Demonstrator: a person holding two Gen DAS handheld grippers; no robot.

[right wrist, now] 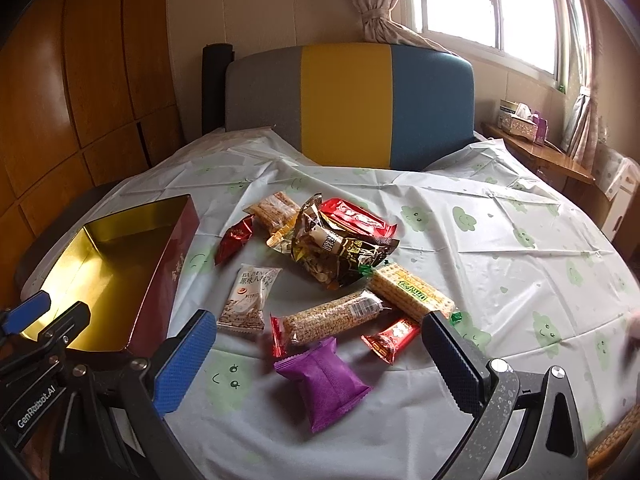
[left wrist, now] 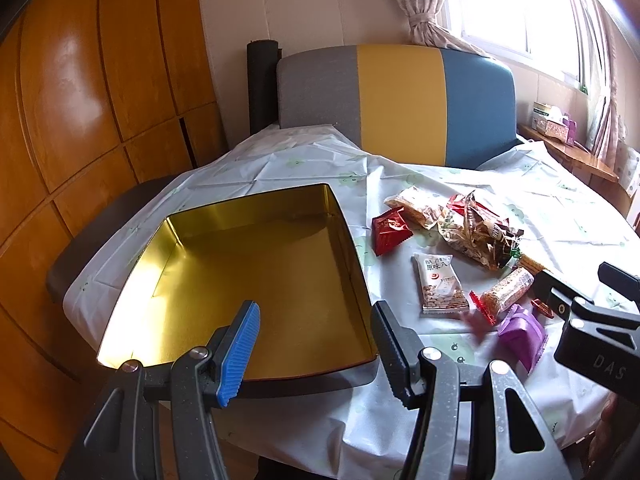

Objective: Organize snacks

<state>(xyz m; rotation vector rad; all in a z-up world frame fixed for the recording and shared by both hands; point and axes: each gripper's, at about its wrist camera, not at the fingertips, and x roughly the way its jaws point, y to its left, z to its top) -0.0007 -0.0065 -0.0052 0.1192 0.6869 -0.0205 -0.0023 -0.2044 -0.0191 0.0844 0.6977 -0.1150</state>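
The white pack (right wrist: pixel 249 297) reads "BA ZHEN" in Latin letters above the Chinese "原味八", with smaller print too fine to read. The left gripper (right wrist: pixel 30 364) body carries "GenRobot.AI". The right gripper (left wrist: pixel 600 336) body shows "DAS". The tin (right wrist: pixel 168 276) has gold Chinese characters on its red side, not legible. The cracker pack (right wrist: pixel 412 288) bears a green label, unreadable.
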